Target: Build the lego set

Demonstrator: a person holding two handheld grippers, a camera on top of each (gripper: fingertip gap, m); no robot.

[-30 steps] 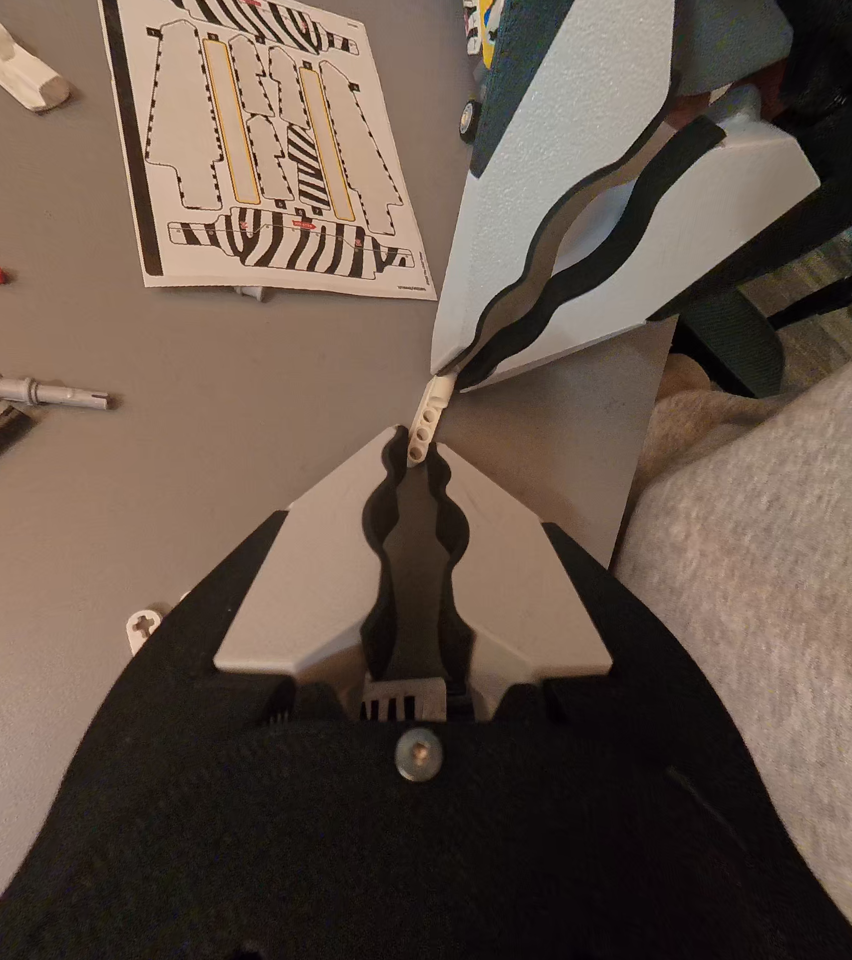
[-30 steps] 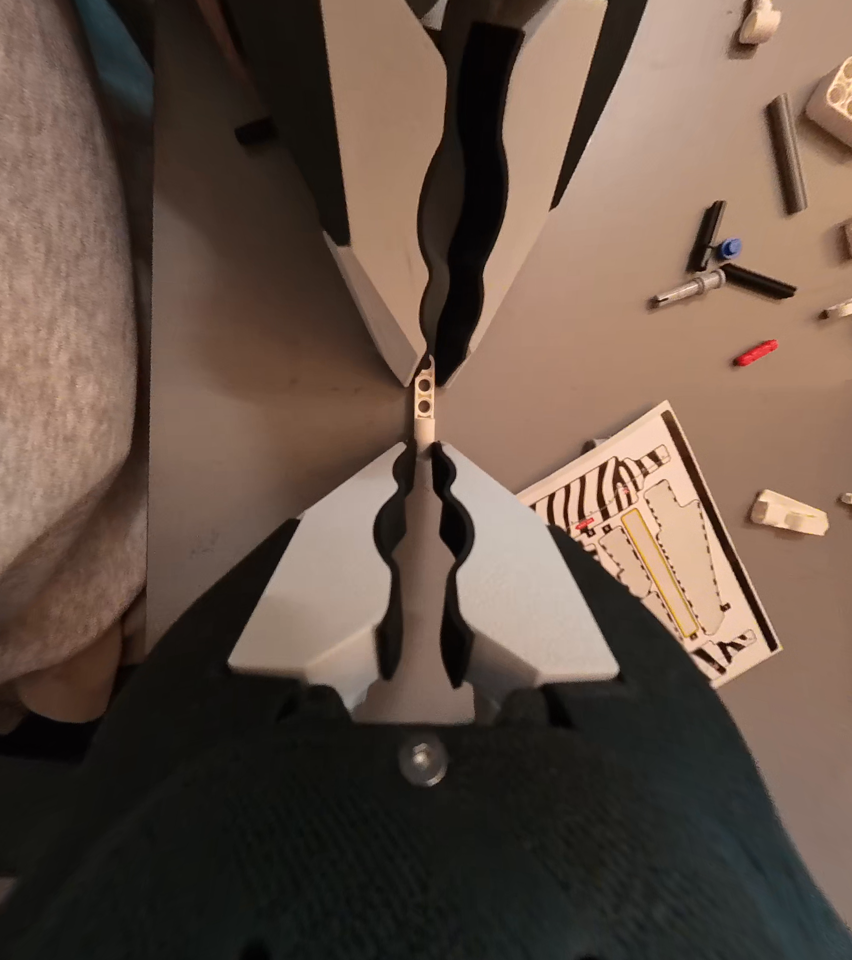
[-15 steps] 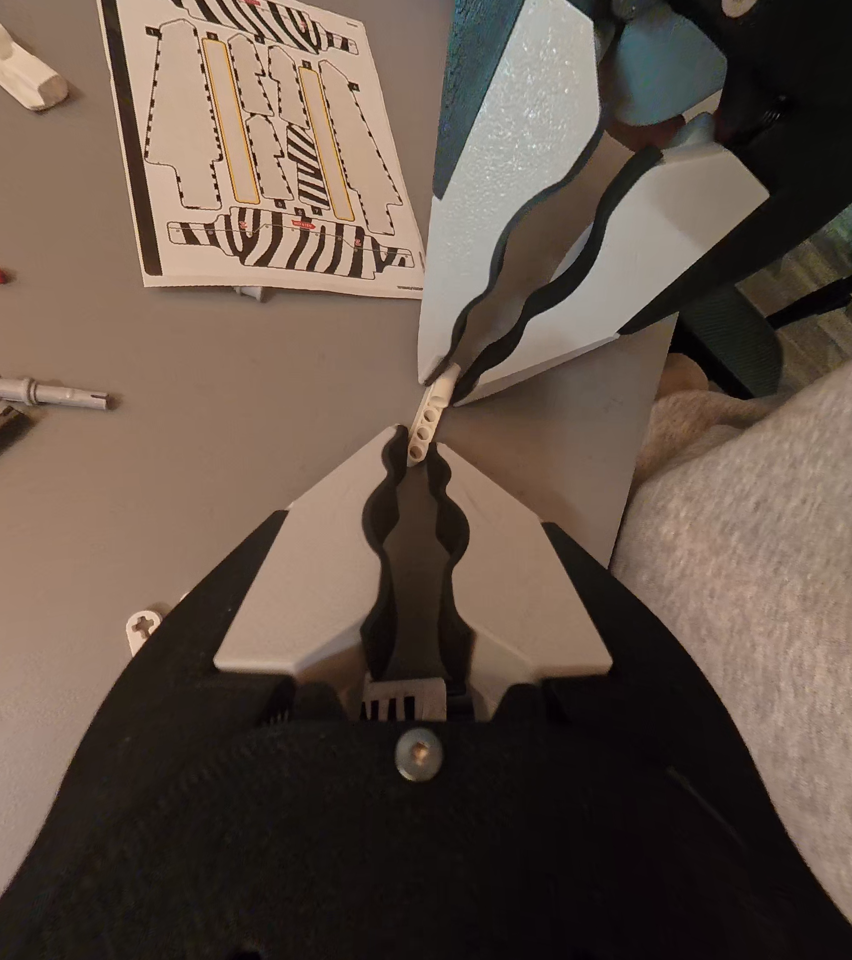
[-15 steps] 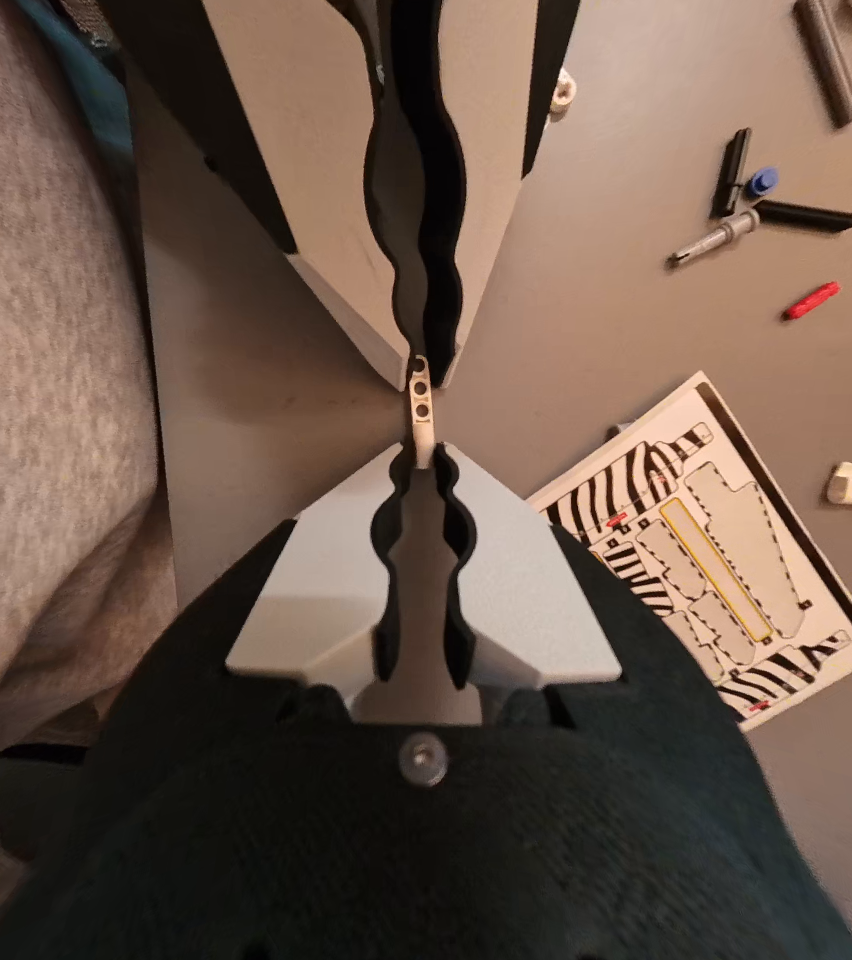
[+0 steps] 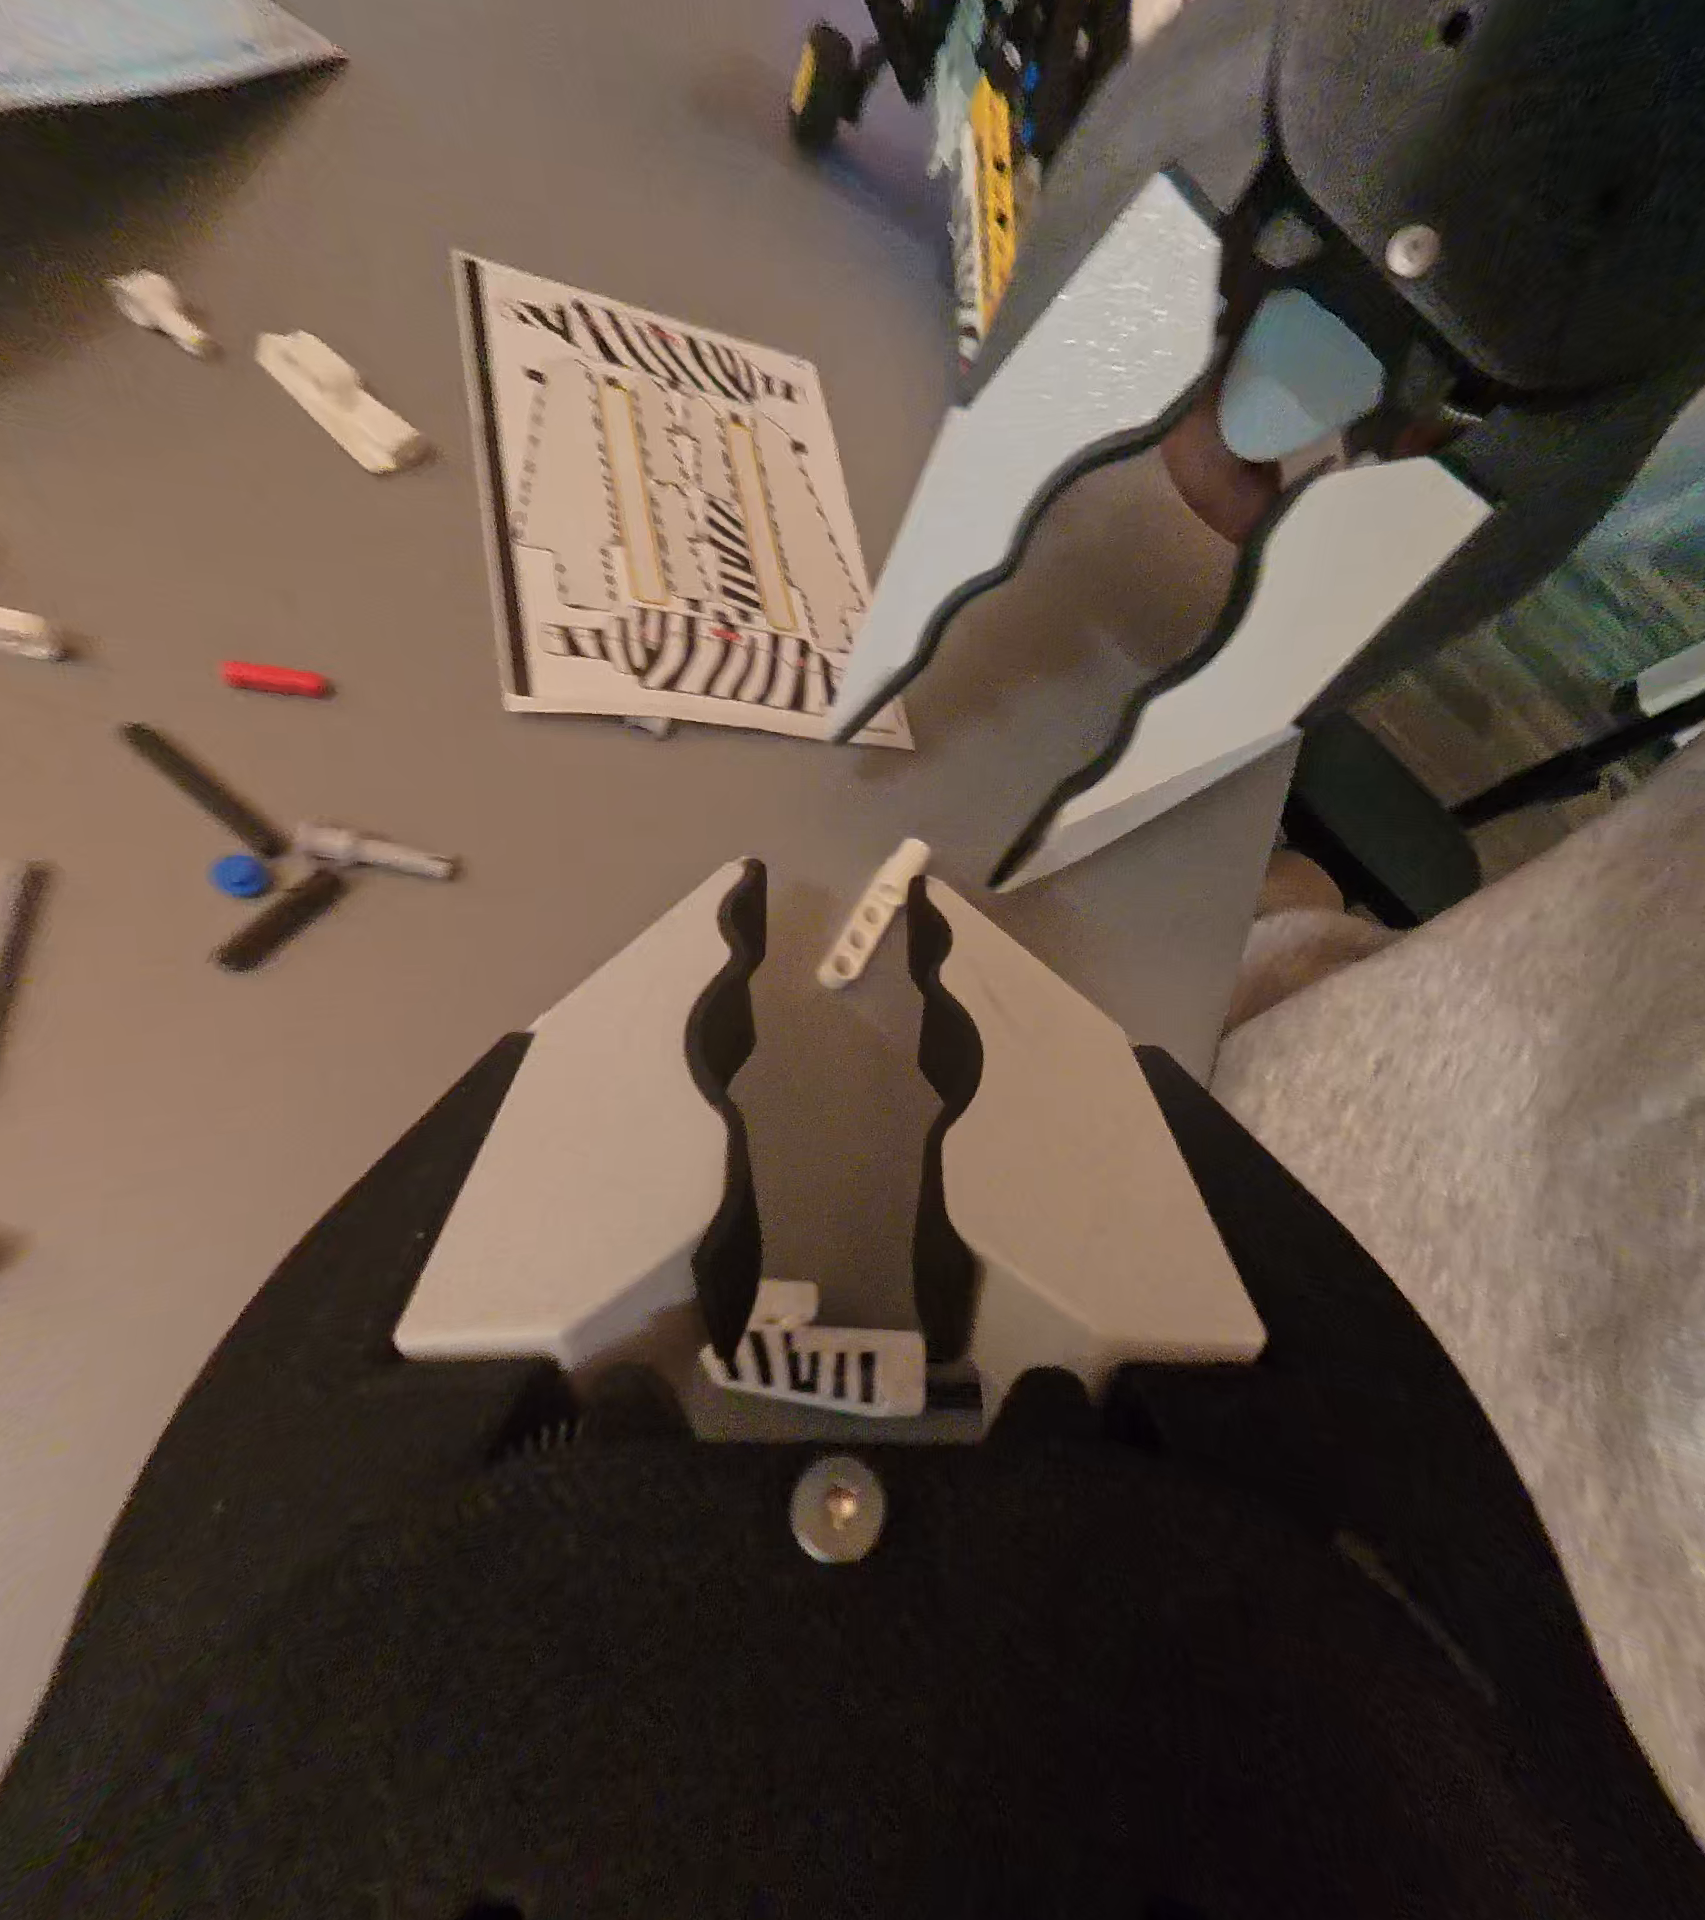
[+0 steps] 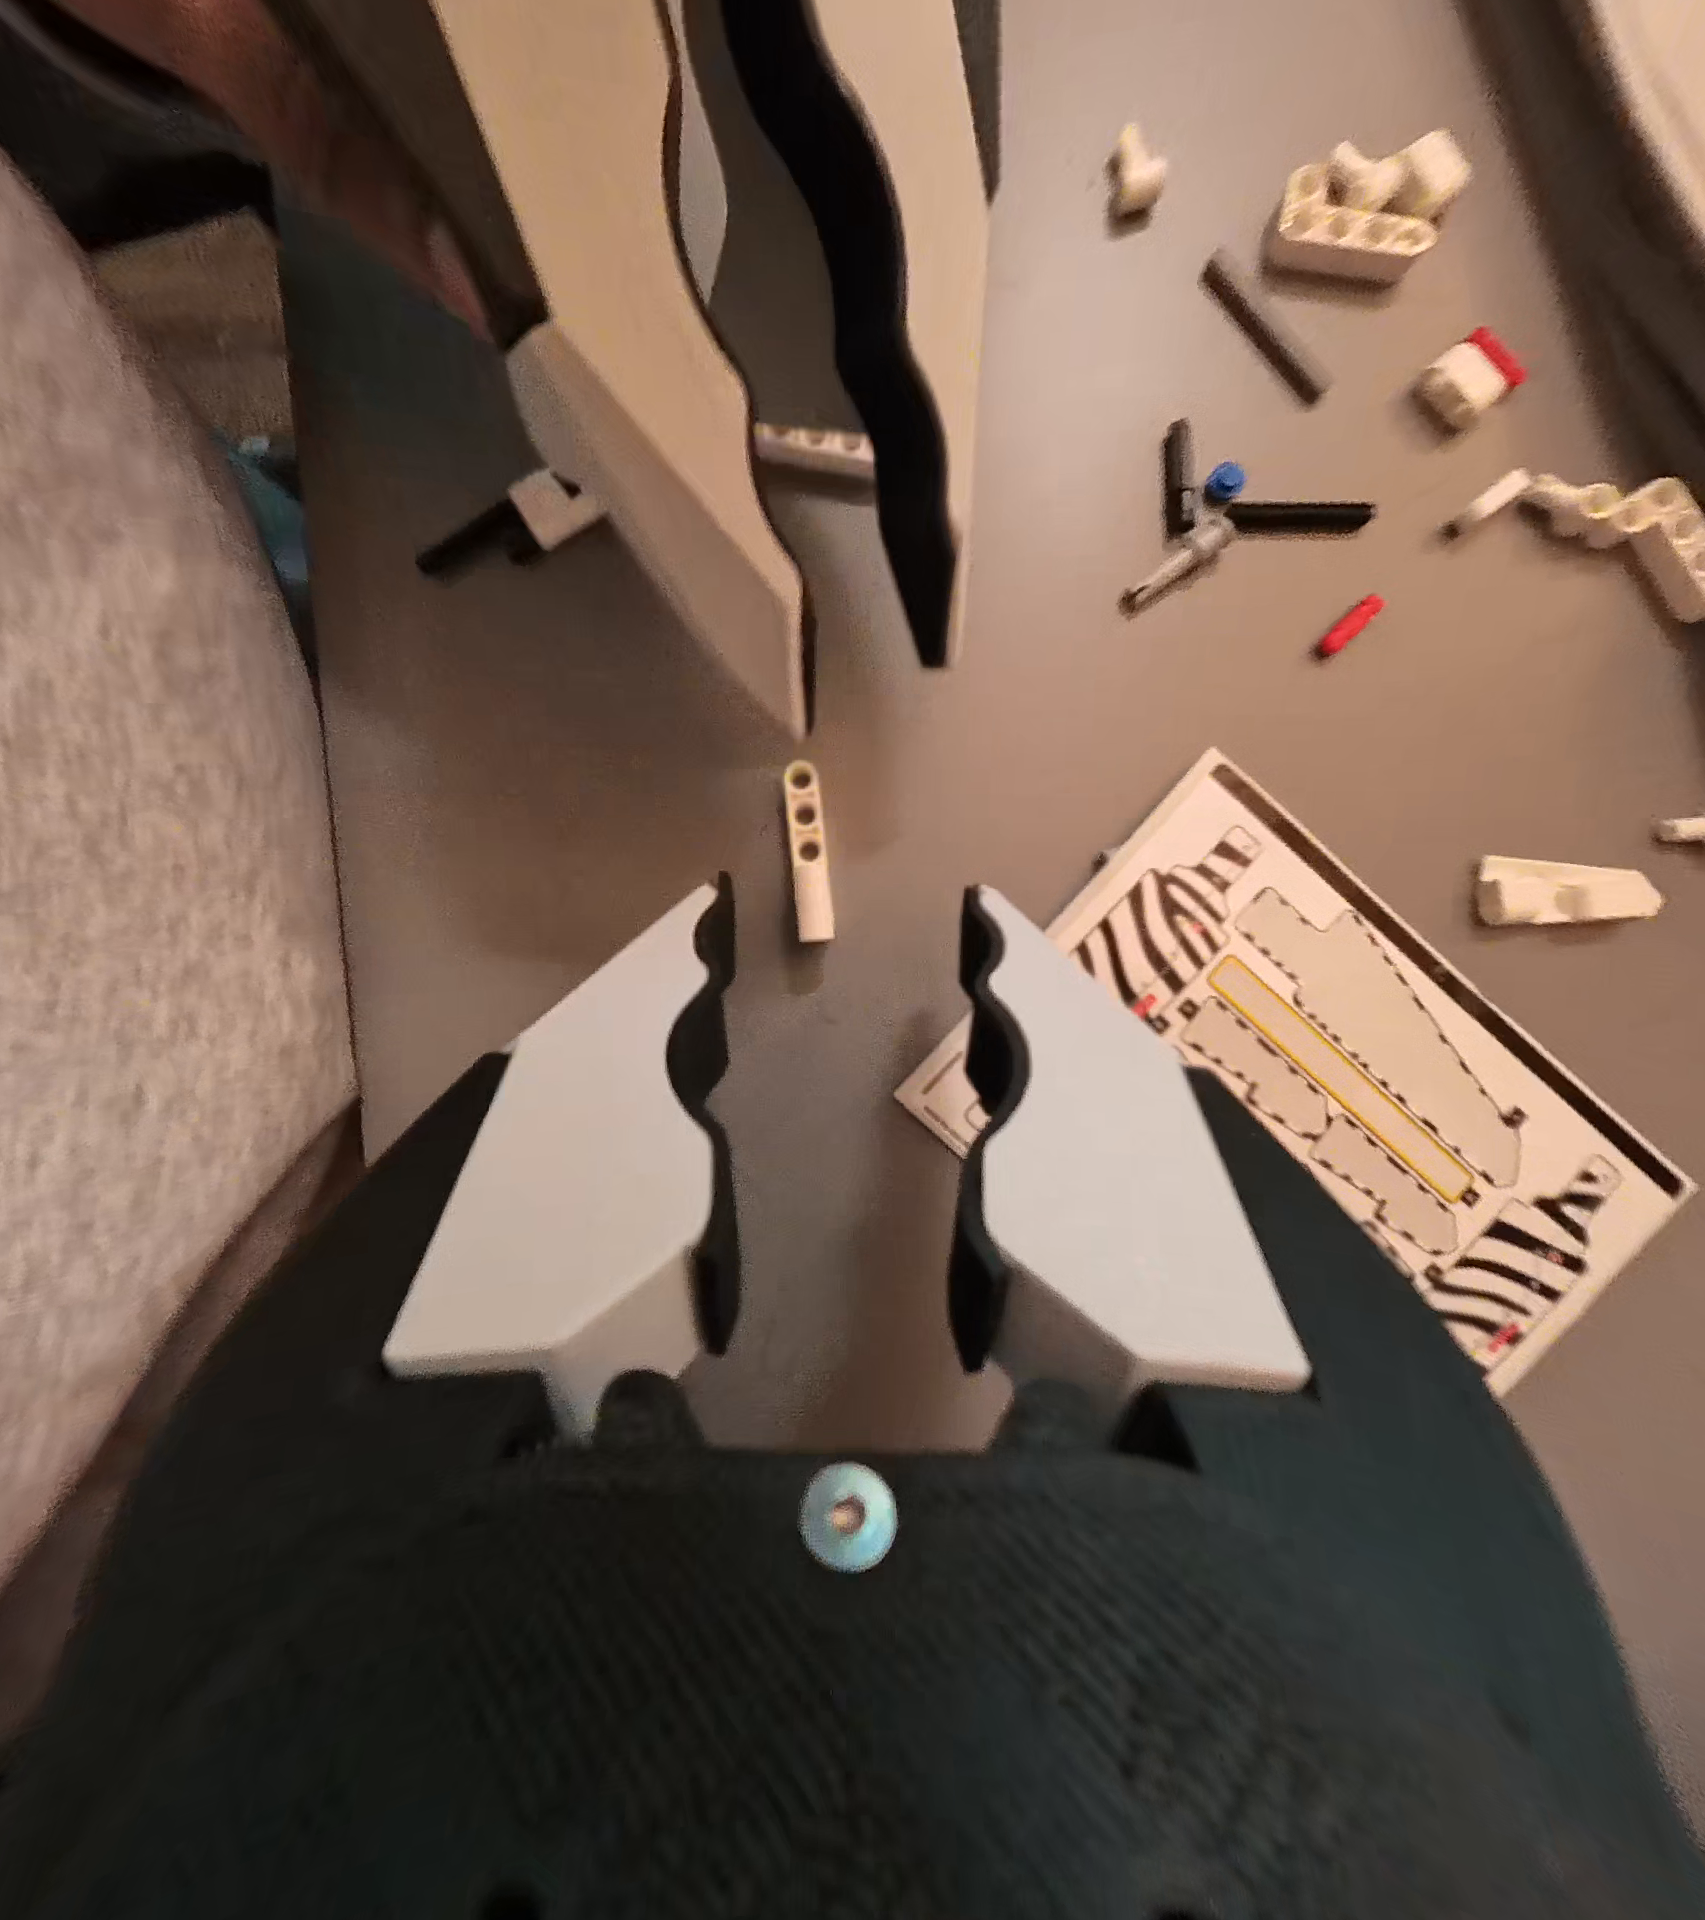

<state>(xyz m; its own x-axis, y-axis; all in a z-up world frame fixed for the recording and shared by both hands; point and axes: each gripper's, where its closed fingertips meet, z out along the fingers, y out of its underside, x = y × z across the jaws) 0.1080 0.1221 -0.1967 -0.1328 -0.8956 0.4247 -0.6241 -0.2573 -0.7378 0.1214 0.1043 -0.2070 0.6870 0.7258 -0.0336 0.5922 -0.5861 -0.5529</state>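
Since the frame a second earlier, both grippers had let go of the small white beam (image 6: pixel 808 850): then each pinched one end of it, now it lay loose on the grey table (image 5: pixel 308 1091) between them. Left gripper (image 5: pixel 832 883): jaws spread, nothing held; the beam sat just inside its right-hand finger, seemingly not touching, though the view left that unclear. Right gripper (image 6: pixel 843 899): jaws spread wide, empty; the beam lay just ahead of its tips, nearer its left finger.

Judgement on the step: a regrip of the beam seemed due. To do it well, centre one gripper over the beam's long axis, come down with the fingers either side of the narrow faces, and close on the plain end so the holes stay free for a pin.

Pose: the two grippers faced each other nose to nose over the near table edge, both tilted down. The right one sat higher and angled in from the person's side. Sticker sheet (image 5: pixel 671 499) lay flat just beyond; loose pieces (image 6: pixel 1232 520) well apart.
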